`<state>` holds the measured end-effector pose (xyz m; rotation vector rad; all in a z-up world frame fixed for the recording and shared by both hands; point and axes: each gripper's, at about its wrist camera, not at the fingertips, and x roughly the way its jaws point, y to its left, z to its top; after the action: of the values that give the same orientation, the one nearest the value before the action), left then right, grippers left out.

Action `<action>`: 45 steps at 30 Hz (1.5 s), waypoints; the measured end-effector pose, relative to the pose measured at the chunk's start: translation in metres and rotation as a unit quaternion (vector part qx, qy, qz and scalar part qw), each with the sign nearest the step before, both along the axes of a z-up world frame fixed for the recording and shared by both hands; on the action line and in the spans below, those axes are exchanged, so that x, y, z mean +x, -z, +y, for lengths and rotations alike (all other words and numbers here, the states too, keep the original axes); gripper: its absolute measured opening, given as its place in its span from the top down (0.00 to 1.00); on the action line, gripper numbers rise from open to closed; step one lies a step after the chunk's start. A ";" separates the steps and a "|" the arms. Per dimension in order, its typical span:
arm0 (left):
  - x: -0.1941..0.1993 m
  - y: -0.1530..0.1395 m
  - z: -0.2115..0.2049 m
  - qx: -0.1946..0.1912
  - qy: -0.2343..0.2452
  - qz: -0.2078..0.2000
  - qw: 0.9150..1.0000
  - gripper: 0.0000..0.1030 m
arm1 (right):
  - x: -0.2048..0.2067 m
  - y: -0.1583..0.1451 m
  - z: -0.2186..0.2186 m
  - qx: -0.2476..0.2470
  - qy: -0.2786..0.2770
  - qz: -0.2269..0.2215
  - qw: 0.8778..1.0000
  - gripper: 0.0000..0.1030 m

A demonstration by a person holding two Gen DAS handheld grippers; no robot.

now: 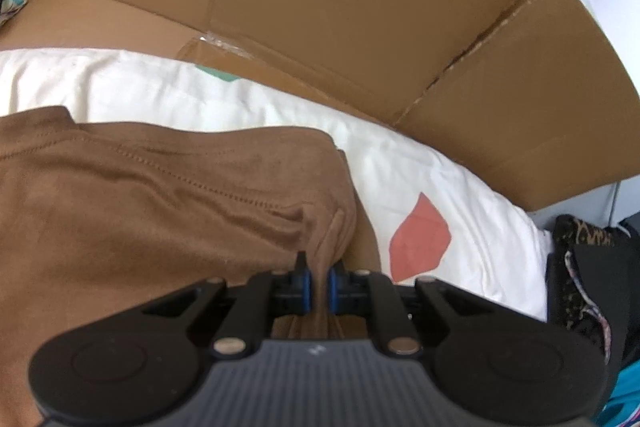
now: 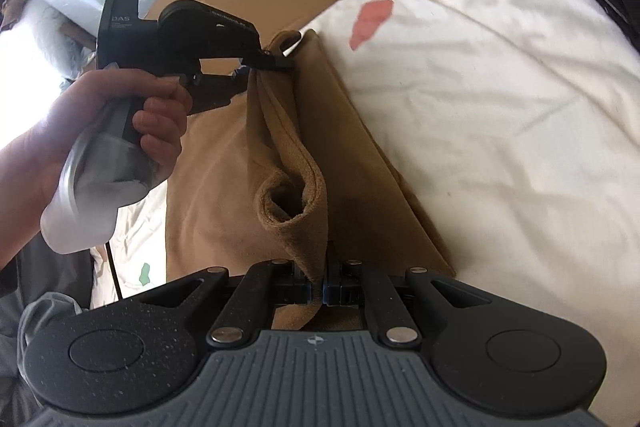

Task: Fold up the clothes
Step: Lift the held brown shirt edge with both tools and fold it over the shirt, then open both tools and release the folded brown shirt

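- The left gripper [image 1: 318,285] has its jaws pinching a bunched fold of the brown garment [image 1: 132,211]; cloth fills the narrow gap between the blue-edged pads.
- The right gripper [image 2: 318,289] has its jaws pressed together on another edge of the same garment, where the cloth curls into a loose loop just above the pads.
- In the right wrist view the left gripper sits at about 10 o'clock, held by a hand [image 2: 100,131], with its tips clamped on the garment's far corner.
- The garment hangs stretched between the two grippers, doubled over itself, and its lower part lies on the white sheet [image 1: 432,171] of the bed.
- A red patch [image 1: 420,239] on the sheet lies at about 3 o'clock from the left gripper's tips.
- Flattened cardboard [image 1: 360,7] rises behind the sheet, toward 12 o'clock.
- Dark patterned cloth [image 1: 580,267] lies at the sheet's edge at 4 o'clock.
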<state>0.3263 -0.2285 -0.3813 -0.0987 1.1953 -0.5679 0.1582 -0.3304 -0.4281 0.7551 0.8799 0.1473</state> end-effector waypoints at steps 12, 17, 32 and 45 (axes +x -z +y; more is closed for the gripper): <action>-0.001 -0.003 -0.023 0.032 0.039 -0.008 0.999 0.82 | -0.006 0.008 -0.005 0.014 0.008 0.023 1.000 0.96; -0.003 -0.010 -0.031 0.044 0.065 -0.020 0.997 0.81 | -0.014 0.002 -0.015 0.015 0.022 0.025 0.999 0.94; -0.004 -0.009 -0.031 0.029 0.077 -0.023 0.996 0.87 | -0.026 0.014 -0.028 0.049 0.055 0.045 0.996 1.00; -0.014 -0.047 -0.001 -0.016 0.135 -0.048 0.990 0.80 | -0.036 0.001 -0.034 0.020 0.040 0.060 0.997 0.96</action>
<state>0.3126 -0.2294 -0.3339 0.0645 1.1123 -0.8202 0.1222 -0.3643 -0.4289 0.8420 0.9617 0.0494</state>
